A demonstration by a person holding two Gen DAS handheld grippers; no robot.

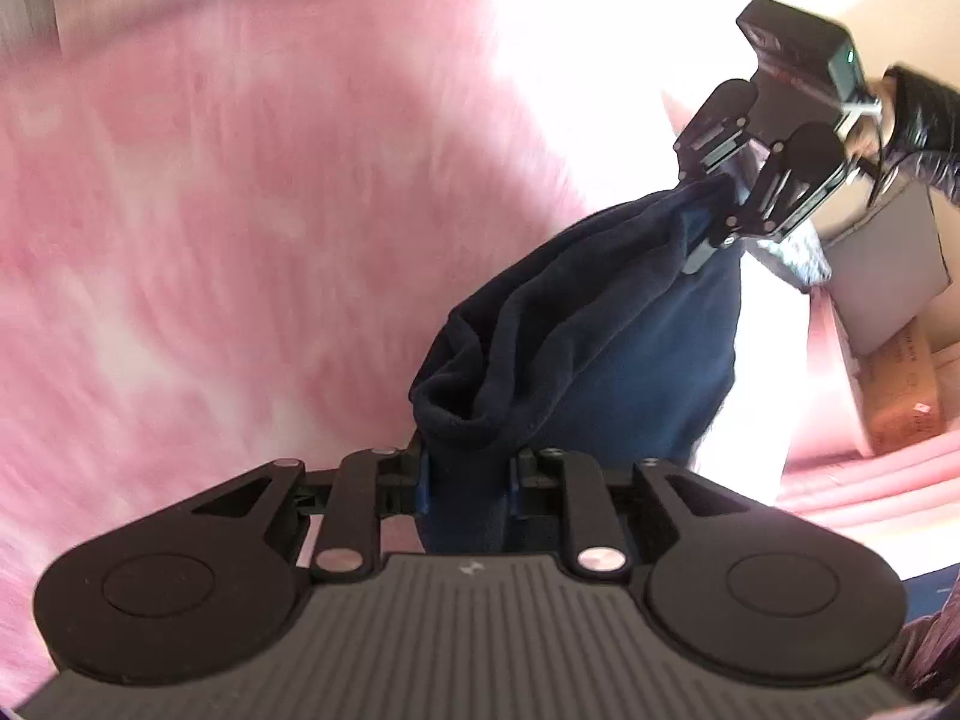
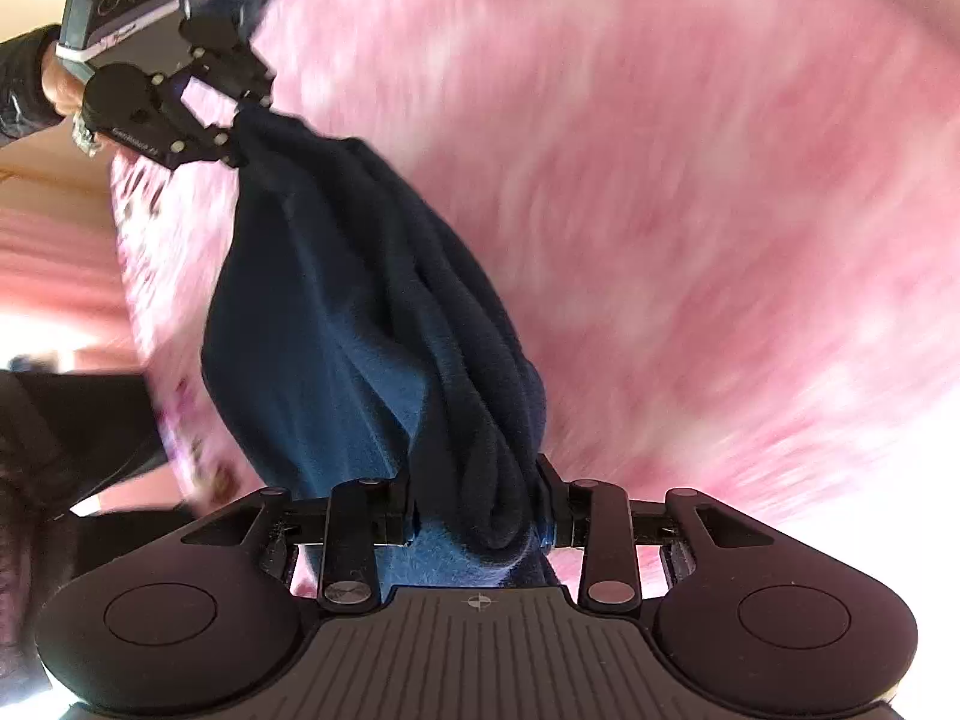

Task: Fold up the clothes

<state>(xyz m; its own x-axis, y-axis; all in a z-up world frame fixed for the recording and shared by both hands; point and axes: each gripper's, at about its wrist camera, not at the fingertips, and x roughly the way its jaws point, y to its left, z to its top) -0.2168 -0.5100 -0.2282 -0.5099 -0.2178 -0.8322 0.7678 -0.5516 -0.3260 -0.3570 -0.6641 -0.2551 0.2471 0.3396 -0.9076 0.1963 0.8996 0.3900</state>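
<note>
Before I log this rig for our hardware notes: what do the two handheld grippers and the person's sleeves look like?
Both the left gripper and the right gripper are matte black: a ribbed grey-black body, round discs either side, linkage bars with silver pins, blue finger pads. A boxy black camera sits on top. The sleeve is shiny, dark and puffy.

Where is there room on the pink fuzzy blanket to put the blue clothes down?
The pink blanket looks bare left of the navy garment, up to its top edge. It is crowded on the other side, where boxes stand. Left gripper and right gripper both hold the garment.
</note>
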